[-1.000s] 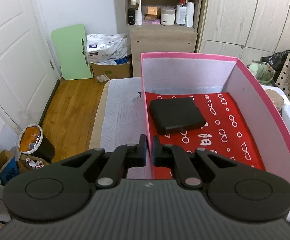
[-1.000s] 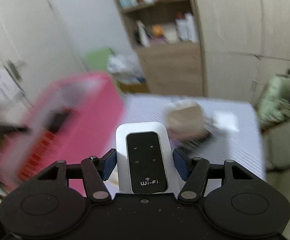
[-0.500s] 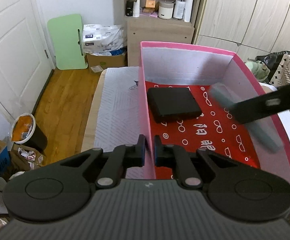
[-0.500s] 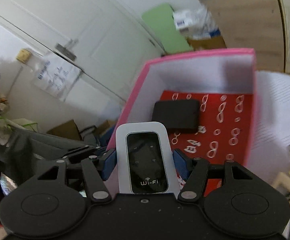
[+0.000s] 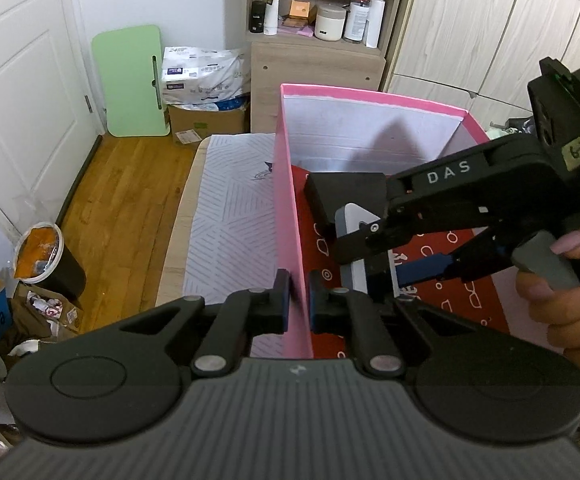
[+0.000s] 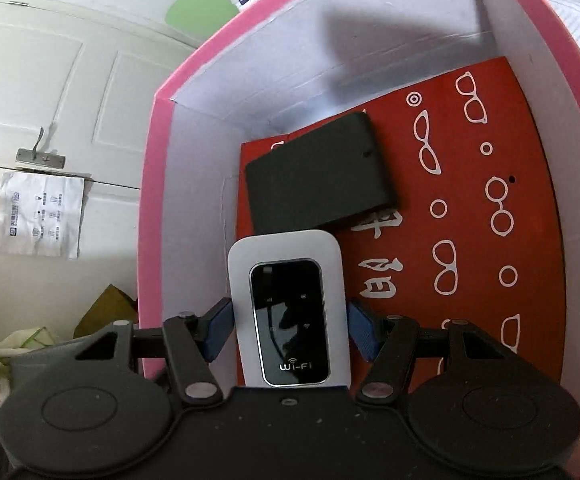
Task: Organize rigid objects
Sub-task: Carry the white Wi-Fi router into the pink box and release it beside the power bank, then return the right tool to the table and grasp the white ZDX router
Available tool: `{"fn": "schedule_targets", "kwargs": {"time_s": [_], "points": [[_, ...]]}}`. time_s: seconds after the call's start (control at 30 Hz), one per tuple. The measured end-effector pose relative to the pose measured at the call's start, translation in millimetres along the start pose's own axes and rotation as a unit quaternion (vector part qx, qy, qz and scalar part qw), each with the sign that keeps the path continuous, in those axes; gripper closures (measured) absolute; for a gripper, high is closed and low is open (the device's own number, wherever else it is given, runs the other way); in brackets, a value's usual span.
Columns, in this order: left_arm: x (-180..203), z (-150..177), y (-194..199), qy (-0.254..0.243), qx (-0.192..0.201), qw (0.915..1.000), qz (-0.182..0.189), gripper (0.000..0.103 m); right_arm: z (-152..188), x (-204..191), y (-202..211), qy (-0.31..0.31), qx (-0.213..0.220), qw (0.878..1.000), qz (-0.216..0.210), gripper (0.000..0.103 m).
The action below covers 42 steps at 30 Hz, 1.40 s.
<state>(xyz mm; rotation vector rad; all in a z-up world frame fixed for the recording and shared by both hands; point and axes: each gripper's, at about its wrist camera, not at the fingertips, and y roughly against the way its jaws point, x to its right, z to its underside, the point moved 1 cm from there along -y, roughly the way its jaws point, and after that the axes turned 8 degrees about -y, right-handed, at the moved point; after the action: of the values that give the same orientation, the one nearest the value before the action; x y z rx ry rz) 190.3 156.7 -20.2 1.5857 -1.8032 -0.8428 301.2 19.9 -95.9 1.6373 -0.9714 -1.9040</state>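
Over the pink box (image 6: 157,184), the right gripper (image 6: 287,330) clamps a white Wi-Fi router (image 6: 287,312) lengthwise, just before the black case (image 6: 318,184), while the left gripper (image 5: 298,296) pinches the box's wall.

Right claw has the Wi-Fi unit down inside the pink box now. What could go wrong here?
1. The Wi-Fi unit hangs close to the black case; lowering it may knock or land on that.
2. The left claw pinches only the thin box wall, which could bend or tip.
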Motion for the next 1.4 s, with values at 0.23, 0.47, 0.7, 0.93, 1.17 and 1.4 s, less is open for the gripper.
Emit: {"fn": "schedule_targets", "kwargs": {"time_s": [0.23, 0.47, 0.7, 0.93, 1.17, 1.4], "points": [[-0.4, 1.0, 0.9, 0.002, 0.001, 1.0, -0.001, 0.095, 1.0, -7.6, -1.6, -0.008, -0.004, 1.0, 0.012, 0.029], [2.1, 1.4, 1.0, -0.002, 0.002, 1.0, -0.006, 0.095, 9.0, -11.2, 41.9, 0.032, 0.03, 0.999, -0.028, 0.028], [4.4, 1.6, 1.7, -0.004, 0.0, 1.0, -0.007, 0.095, 67.1, -23.8, 109.4, 0.156, 0.103, 0.981, -0.053, 0.027], [4.1, -0.3, 1.0, -0.004, -0.006, 1.0, -0.004, 0.095, 104.2, 5.3, 147.6, 0.197, 0.1, 0.973, -0.071, 0.027], [6.9, -3.8, -0.9, -0.019, -0.015, 0.9997, -0.01, 0.095, 132.3, 41.2, 176.6, 0.198, 0.156, 0.966, -0.05, 0.027], [19.2, -6.2, 0.2, -0.056, -0.032, 0.9973, -0.035, 0.095, 142.1, 104.3, 196.4, 0.169, 0.262, 0.949, 0.052, 0.027]]}}
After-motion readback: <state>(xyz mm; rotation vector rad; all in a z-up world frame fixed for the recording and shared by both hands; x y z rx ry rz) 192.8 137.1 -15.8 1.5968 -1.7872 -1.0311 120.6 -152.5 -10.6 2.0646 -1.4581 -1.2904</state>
